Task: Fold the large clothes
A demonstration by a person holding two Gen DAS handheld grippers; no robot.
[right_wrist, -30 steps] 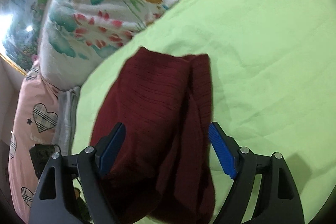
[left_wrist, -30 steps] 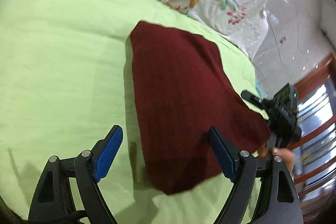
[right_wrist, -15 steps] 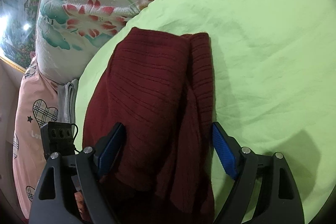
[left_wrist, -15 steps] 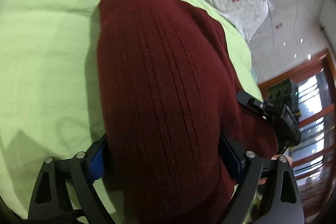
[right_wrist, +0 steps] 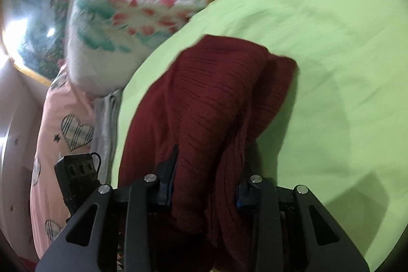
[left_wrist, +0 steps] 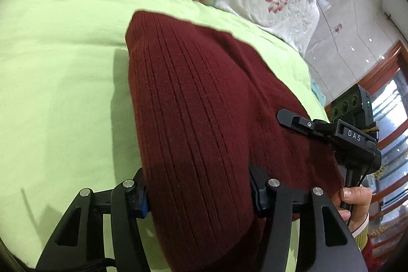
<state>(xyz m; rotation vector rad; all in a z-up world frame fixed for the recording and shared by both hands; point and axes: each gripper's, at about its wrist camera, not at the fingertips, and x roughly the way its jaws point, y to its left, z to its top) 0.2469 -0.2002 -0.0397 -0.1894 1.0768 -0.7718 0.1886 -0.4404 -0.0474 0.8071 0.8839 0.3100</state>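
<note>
The white letters "DAS" stand on the black body of the right gripper [left_wrist: 357,137], seen beyond the left gripper's right-hand finger [left_wrist: 257,193].

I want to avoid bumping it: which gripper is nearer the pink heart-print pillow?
Left. The left gripper sits right beside the pink heart-print pillow; the right gripper is farther, closing around the maroon sweater.

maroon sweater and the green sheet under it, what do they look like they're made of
Maroon sweater: looks like a ribbed knit, matte and slightly fuzzy, with raised parallel ribs; wool or acrylic, can't tell. Green sheet: looks like thin woven cotton or a blend, matte, with fine soft creases.
</note>
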